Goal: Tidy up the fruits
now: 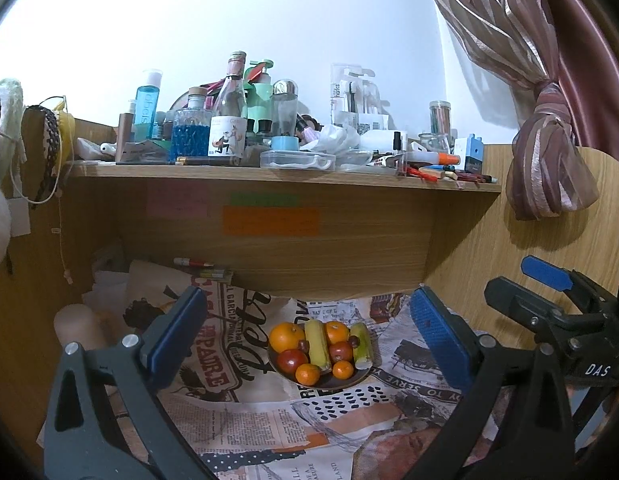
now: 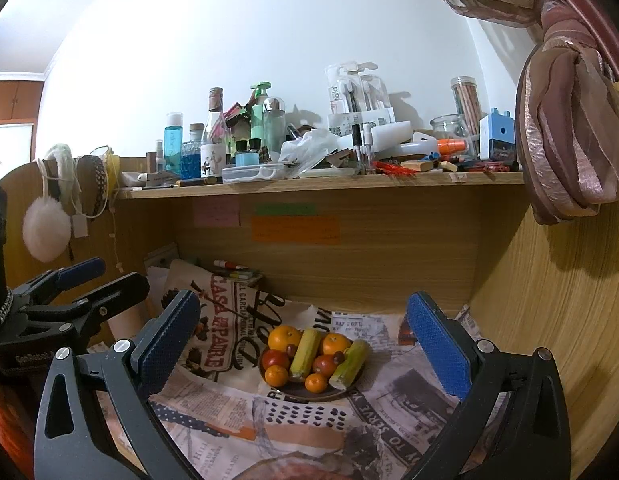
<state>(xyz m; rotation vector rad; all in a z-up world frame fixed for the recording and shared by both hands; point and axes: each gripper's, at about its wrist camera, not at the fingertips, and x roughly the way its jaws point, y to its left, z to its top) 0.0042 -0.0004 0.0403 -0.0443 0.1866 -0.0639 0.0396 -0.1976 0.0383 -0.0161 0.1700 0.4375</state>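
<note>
A dark plate (image 1: 351, 381) (image 2: 341, 392) sits on a newspaper-print cloth under the shelf. On it lie oranges (image 1: 286, 336) (image 2: 284, 337), small tangerines (image 1: 307, 374) (image 2: 316, 383), red apples (image 1: 291, 360) (image 2: 324, 365) and two yellow-green cane pieces (image 1: 318, 346) (image 2: 349, 364). My left gripper (image 1: 305, 334) stands open in front of the plate, nothing between its blue pads. My right gripper (image 2: 305, 336) is open too and holds nothing. In the left wrist view the right gripper (image 1: 549, 292) shows at the right; in the right wrist view the left gripper (image 2: 81, 280) shows at the left.
A wooden shelf (image 1: 285, 178) (image 2: 321, 188) crowded with bottles, jars and stationery hangs above the plate. Wooden side panels close the nook left and right. A tied curtain (image 1: 549, 160) (image 2: 569, 140) hangs at the right. Paper and a bag (image 1: 157, 280) lie at the back left.
</note>
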